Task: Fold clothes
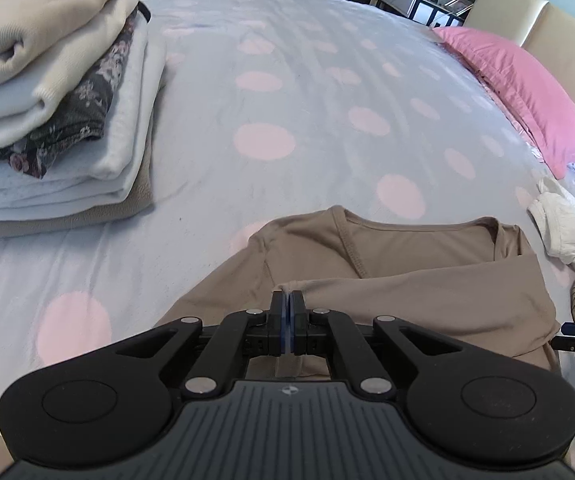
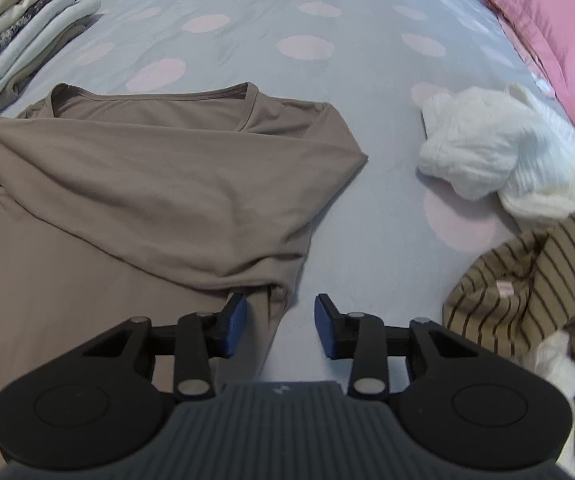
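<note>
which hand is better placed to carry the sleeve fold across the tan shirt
Left: its tool is shut on the tan jersey shirt's sleeve cuff. The right tool hangs open over the shirt's edge.

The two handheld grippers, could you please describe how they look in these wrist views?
Both the left gripper and the right gripper share one design: matte black linkage arms with silver pivot pins, blue fingertip pads, two round black discs at the rear, and a grey ribbed housing bearing a small white logo. No cables, sleeves or hands show.
</note>
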The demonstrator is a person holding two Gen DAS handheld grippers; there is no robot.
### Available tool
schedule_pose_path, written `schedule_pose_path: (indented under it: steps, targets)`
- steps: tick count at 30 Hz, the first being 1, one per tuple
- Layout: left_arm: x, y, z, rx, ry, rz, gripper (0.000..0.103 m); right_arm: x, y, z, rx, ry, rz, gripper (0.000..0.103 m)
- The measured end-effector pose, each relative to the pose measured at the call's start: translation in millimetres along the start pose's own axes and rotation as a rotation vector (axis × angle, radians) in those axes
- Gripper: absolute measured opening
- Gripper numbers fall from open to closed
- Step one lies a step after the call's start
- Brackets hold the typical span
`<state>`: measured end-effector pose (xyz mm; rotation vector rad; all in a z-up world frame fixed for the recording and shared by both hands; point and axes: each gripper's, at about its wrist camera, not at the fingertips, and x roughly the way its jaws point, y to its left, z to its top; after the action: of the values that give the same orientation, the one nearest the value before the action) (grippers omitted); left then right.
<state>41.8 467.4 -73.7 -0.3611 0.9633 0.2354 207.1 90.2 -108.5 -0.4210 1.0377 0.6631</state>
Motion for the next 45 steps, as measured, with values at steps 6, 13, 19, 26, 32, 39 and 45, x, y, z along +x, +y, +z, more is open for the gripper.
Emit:
schedule_pose_path:
  steps: [6, 13, 19, 26, 32, 39, 45]
  targets:
    - [1, 4, -2, -0.014, 0.011, 0.019, 0.0, 5, -8, 4, 0.015, -0.006, -0.024, 0.006]
    - [18, 3, -11, -0.004, 0.087, 0.038, 0.0, 0, -15, 3, 0.029, 0.049, -0.074, 0.005]
    - [28, 5, -22, 0.003, 0.13, 0.034, 0.001, 11, -17, -1, 0.036, 0.087, -0.022, 0.008]
    - [31, 5, -23, 0.005, 0.121, 0.027, 0.001, -24, -40, 29, 0.116, 0.0, -0.015, 0.028]
    - [31, 4, -22, 0.015, 0.103, 0.028, 0.001, 6, -71, 70, 0.278, -0.061, 0.046, 0.031]
    - [36, 6, -19, 0.004, 0.107, 0.017, 0.001, 50, -77, 82, 0.365, -0.027, 0.079, 0.041]
    - [36, 3, -20, 0.017, 0.096, 0.007, 0.001, 58, -77, 82, 0.365, -0.063, 0.074, 0.001]
